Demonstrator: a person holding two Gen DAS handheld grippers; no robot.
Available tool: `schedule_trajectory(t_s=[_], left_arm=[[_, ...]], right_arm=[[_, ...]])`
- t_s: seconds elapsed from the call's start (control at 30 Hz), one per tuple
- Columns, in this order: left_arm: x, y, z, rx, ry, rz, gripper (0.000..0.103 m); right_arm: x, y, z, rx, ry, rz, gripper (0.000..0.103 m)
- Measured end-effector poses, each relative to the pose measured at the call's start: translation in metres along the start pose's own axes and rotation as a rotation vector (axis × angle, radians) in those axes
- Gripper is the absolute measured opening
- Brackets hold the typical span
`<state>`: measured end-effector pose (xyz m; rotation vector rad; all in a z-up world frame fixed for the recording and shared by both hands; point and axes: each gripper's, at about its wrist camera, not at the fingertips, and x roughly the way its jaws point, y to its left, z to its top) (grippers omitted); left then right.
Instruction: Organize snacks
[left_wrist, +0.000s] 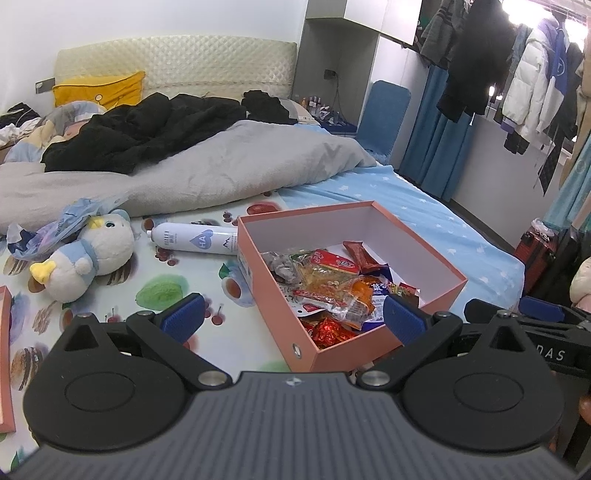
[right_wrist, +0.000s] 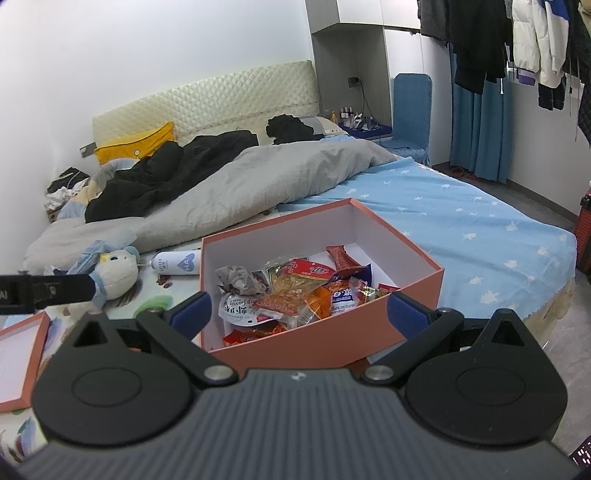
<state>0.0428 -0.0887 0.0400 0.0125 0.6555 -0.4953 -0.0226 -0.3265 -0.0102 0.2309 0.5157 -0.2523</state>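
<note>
You can read "HA" inside a blue heart on the white spray bottle (left_wrist: 194, 240) lying beside the pink box (left_wrist: 280, 306). In the left wrist view, the letters "DAS" stand in white on the other gripper's black body (left_wrist: 550, 355) at the right edge. The snack packets (right_wrist: 291, 291) in the box carry printed characters, but these are too small to read.

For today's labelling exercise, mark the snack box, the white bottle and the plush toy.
snack box (right_wrist: 402, 254): right wrist view, on its pink right wall.
white bottle (left_wrist: 192, 238): left wrist view, on its body.
plush toy (left_wrist: 107, 242): left wrist view, on its head.
</note>
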Motion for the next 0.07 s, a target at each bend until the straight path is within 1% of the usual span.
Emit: schedule_trajectory(t_s=[0.07], left_arm=[[0.0003,-0.0011,0.0002,0.002,0.002,-0.004,0.103]], right_arm=[[0.0007,-0.0009,0.0001,0.003,0.002,0.001,0.103]])
